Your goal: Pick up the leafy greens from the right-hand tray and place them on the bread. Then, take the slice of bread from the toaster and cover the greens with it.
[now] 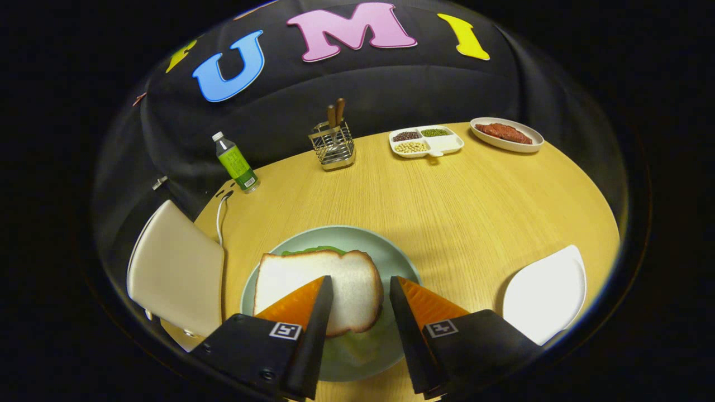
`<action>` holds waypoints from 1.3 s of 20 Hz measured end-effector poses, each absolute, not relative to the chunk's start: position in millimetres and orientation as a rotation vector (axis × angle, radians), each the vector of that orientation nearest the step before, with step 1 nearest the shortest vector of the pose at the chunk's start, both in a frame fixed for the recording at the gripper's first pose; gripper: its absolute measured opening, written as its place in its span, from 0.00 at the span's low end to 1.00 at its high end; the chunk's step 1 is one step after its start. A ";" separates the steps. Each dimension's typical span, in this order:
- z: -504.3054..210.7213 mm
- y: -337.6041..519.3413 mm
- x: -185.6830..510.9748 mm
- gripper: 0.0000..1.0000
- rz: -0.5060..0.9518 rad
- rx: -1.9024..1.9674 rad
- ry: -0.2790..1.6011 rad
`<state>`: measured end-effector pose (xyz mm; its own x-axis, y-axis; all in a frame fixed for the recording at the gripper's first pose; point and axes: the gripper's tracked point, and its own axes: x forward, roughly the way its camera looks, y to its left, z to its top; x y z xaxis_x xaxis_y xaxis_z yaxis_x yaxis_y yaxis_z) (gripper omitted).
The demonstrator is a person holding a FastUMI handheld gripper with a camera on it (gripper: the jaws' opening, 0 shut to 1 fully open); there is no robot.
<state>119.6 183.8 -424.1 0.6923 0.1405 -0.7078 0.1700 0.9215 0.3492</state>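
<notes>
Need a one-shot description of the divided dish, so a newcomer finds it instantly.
Start at the round wooden table and look to its far edge, well beyond the open gripper. The divided dish sits there between the wire utensil holder and the oval plate of meat. It alone has white compartments holding dark, green and pale beans.

Bare bench (475,206) lies open beyond the plate (402,262), between toaster (176,271) and white tray (550,293); bottle (236,163), utensil rack (333,146) and dishes (427,140) line the far edge.
</notes>
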 end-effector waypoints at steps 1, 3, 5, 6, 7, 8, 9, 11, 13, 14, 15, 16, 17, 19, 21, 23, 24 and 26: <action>-424.3 182.9 120.1 0.67 -0.014 0.373 0.809; -421.3 179.3 121.1 0.75 -0.009 0.292 0.804; -414.2 171.9 122.6 0.84 -0.017 0.237 0.780; -411.0 167.3 124.1 0.92 -0.022 0.219 0.764; -406.2 163.9 123.4 0.98 -0.026 0.214 0.753; -401.2 160.5 122.6 1.00 -0.027 0.217 0.744; -396.1 156.1 123.3 1.00 -0.029 0.219 0.730; -379.6 147.9 123.7 1.00 -0.032 0.231 0.701; -356.2 141.6 122.5 1.00 -0.021 0.247 0.665; -341.8 137.7 120.9 1.00 -0.013 0.246 0.645; -325.6 133.9 118.3 1.00 -0.001 0.244 0.621; -309.4 131.0 114.4 1.00 0.017 0.230 0.597; -292.4 125.9 109.3 1.00 0.031 0.213 0.573; -252.3 120.1 97.4 1.00 0.071 0.206 0.515; -213.6 109.0 84.9 1.00 0.093 0.206 0.453; -177.1 96.5 69.3 1.00 0.099 0.214 0.401; -161.7 89.9 61.5 1.00 0.097 0.224 0.382; -135.7 79.7 44.2 1.00 0.088 0.253 0.347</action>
<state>44.2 79.7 -135.7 0.9370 0.1288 -0.3248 -0.0423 0.9645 0.2605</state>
